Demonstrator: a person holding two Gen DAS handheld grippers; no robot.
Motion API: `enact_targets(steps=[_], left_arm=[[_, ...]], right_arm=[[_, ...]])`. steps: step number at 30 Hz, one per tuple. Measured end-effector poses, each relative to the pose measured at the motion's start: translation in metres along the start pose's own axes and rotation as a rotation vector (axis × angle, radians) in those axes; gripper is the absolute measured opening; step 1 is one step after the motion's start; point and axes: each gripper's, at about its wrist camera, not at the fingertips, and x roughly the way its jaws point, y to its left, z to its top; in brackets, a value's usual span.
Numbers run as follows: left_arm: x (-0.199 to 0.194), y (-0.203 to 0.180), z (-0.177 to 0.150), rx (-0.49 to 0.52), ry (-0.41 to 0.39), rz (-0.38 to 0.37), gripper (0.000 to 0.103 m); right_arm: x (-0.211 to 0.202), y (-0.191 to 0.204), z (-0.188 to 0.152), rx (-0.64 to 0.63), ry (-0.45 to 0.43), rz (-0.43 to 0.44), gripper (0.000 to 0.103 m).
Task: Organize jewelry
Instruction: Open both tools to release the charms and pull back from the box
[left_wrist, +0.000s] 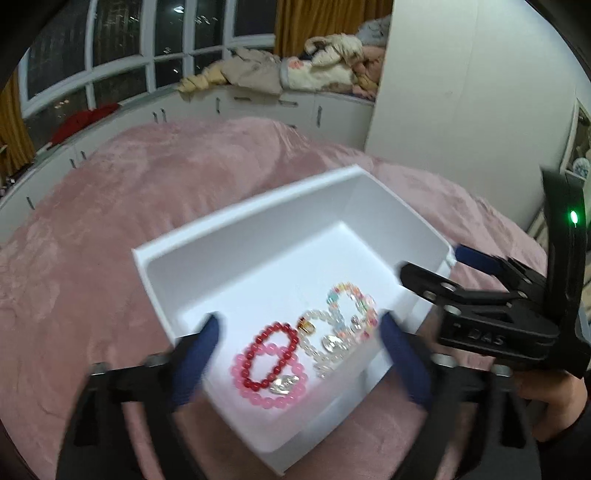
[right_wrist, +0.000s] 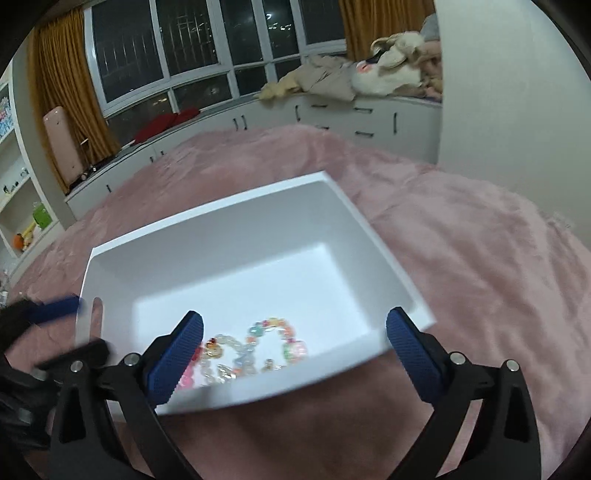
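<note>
A white open box (left_wrist: 240, 214) lies on the pink bed; it also shows in the right wrist view (right_wrist: 207, 214). Inside lie a red bead bracelet (left_wrist: 258, 341), a pink bead bracelet (left_wrist: 255, 397), a clear bead bracelet (left_wrist: 317, 354) and a multicoloured bracelet (left_wrist: 364, 299), the last also seen in the right wrist view (right_wrist: 291, 349). My left gripper (left_wrist: 299, 354) is open and empty over the box's near corner. My right gripper (right_wrist: 295, 354) is open and empty at the box's near edge; it shows in the left wrist view (left_wrist: 436, 266) at the box's right side.
The pink blanket (right_wrist: 461, 240) covers the bed all around the box. White cabinets (right_wrist: 332, 114) with piled clothes (left_wrist: 295, 70) run under the windows. A white wardrobe (left_wrist: 461, 110) stands at the right, shelves (right_wrist: 14, 192) at the left.
</note>
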Motion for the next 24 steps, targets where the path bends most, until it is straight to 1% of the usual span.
enact_targets(steps=[2,8,12,16,24], left_arm=[[-0.015,0.000,0.002,0.014,-0.034,-0.005,0.094],[-0.046,-0.005,0.009,0.058,-0.058,0.028,0.095],[-0.065,-0.008,0.010,0.071,-0.052,0.028,0.095],[-0.081,-0.014,0.004,0.098,-0.062,0.036,0.095],[-0.088,-0.024,-0.018,0.121,-0.036,0.042,0.095]], right_arm=[[-0.013,-0.002,0.001,-0.021,-0.004,-0.014,0.098],[-0.052,0.004,0.001,-0.054,0.045,-0.001,0.098],[-0.077,0.016,-0.003,-0.085,0.071,-0.009,0.098],[-0.095,0.020,-0.011,-0.089,0.074,-0.004,0.098],[-0.111,0.012,-0.040,-0.059,0.097,-0.019,0.098]])
